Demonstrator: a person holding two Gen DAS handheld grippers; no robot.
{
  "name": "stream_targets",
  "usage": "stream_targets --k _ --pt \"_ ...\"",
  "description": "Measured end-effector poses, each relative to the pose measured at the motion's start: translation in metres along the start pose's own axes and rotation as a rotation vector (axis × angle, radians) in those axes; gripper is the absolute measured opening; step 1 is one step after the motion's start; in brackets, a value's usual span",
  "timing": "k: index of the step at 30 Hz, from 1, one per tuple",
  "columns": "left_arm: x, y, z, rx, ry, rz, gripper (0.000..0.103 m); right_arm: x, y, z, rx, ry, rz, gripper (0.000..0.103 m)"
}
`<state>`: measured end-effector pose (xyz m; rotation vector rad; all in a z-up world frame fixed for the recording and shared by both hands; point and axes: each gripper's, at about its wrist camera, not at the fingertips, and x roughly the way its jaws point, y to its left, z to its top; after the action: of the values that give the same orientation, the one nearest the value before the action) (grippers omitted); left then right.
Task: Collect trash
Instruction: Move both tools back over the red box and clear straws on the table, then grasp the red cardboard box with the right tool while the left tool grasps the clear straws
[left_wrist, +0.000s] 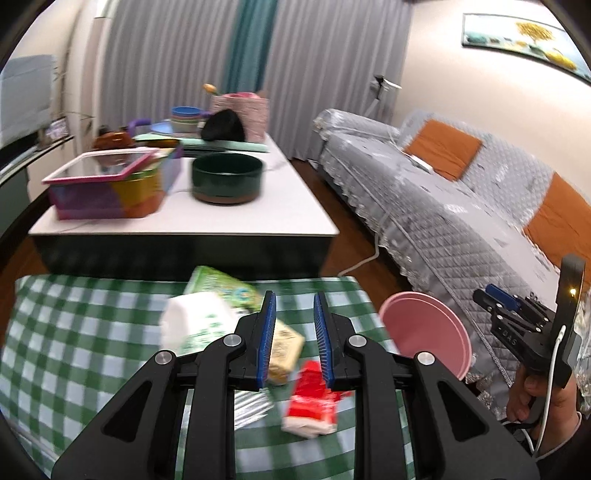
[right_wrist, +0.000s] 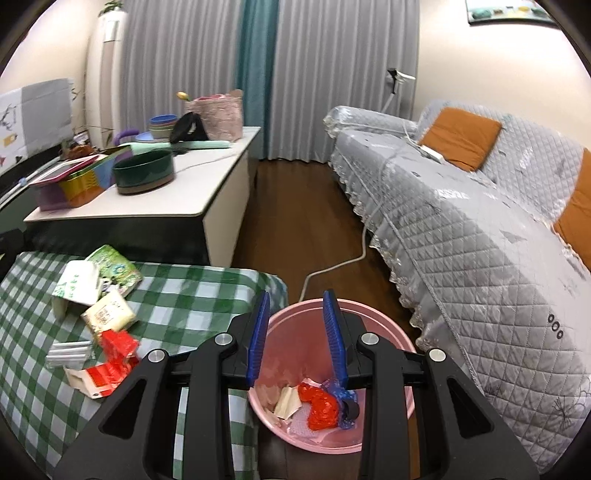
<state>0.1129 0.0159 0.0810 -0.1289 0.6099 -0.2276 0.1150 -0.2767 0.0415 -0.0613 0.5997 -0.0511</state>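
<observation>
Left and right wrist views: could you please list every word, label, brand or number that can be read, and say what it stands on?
"DAS": white letters on the black body of the right gripper, seen in the left wrist view; the first character is unclear.
Green packet: print too blurred to read.
White carton: green print too small to read.
Beige packet: label unreadable.
Red wrapper: no legible text.
Pink bin: no text visible.

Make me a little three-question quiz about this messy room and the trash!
1. True or false: the round pink plastic bin already holds trash.
2. What pattern covers the green-and-white cloth under the wrappers?
A) checks B) dots C) stars
3. Fill in: the crumpled red plastic wrapper on the cloth lies beside the ____ gripper.

Key: 1 true; 2 A; 3 left.
</observation>
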Motion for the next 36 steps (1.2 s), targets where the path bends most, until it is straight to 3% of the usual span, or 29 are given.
stream_targets --k 10,15,26,28,33,36 --pt "-0.023 0.067 -0.031 -0.113 -0.016 0.071 0.021 -0.011 0.043 -0.007 0.007 -0.023 0.16 0.031" --pt "-0.02 0.075 -0.052 -0.136 0.015 0.066 0.021 -0.006 0.065 -0.015 -0.016 0.006 0.21 0.031" --pt "-0.008 0.08 -0.065 -0.112 0.055 0.062 0.021 0.019 0.101 -0.026 -0.057 0.079 0.267 0.032" --pt "0.0 0.08 -0.068 -0.109 0.084 0.045 0.021 0.027 0.107 -0.03 -0.066 0.1 0.278 0.043" --pt "0.021 0.074 -0.077 -0.089 0.17 0.0 0.022 0.042 0.118 -0.037 -0.09 0.144 0.299 0.054" --pt "0.035 0.07 -0.082 -0.073 0.213 -0.012 0.038 0.054 0.122 -0.04 -0.091 0.177 0.313 0.056"
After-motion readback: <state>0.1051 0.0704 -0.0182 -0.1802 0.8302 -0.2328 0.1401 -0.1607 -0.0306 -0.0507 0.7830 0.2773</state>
